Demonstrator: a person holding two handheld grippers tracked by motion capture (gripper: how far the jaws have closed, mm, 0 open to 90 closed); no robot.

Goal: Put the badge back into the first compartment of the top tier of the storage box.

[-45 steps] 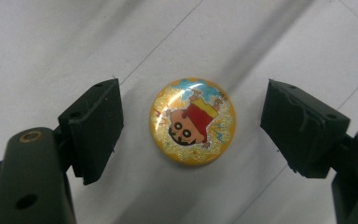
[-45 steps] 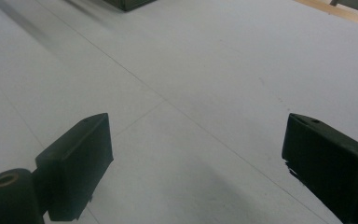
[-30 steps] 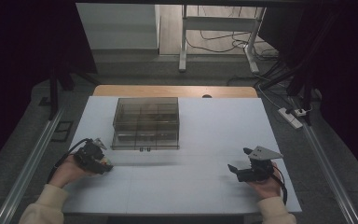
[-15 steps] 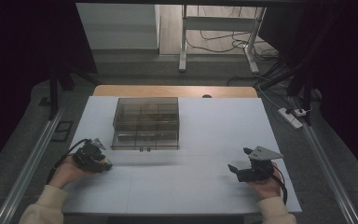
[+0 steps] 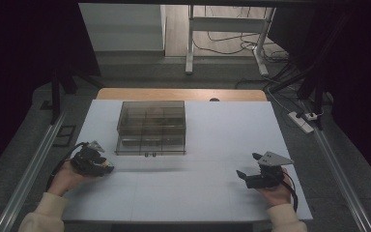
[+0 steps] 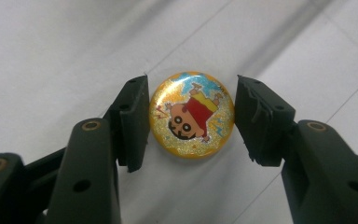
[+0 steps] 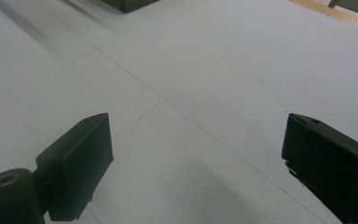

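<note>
A round gold glitter badge [image 6: 192, 114] with a cartoon child printed on it lies flat on the white table [image 5: 222, 130]. My left gripper [image 6: 192, 100] is open, its two black jaws close on either side of the badge with a thin gap at each edge. From above, the left gripper [image 5: 102, 164] is at the table's left front, with a speck of the badge's [image 5: 108, 167] colour at its tip. My right gripper [image 5: 246, 165] rests low at the right front, held in a hand. Its jaws [image 7: 196, 140] stand wide open over bare table.
A smoky transparent box [image 5: 151, 126] with several compartments stands at the table's back centre-left; its corner [image 7: 128, 4] shows ahead of the right gripper. A wooden strip [image 5: 181, 94] runs along the far edge. Cables and a power strip [image 5: 302, 121] lie on the floor beyond.
</note>
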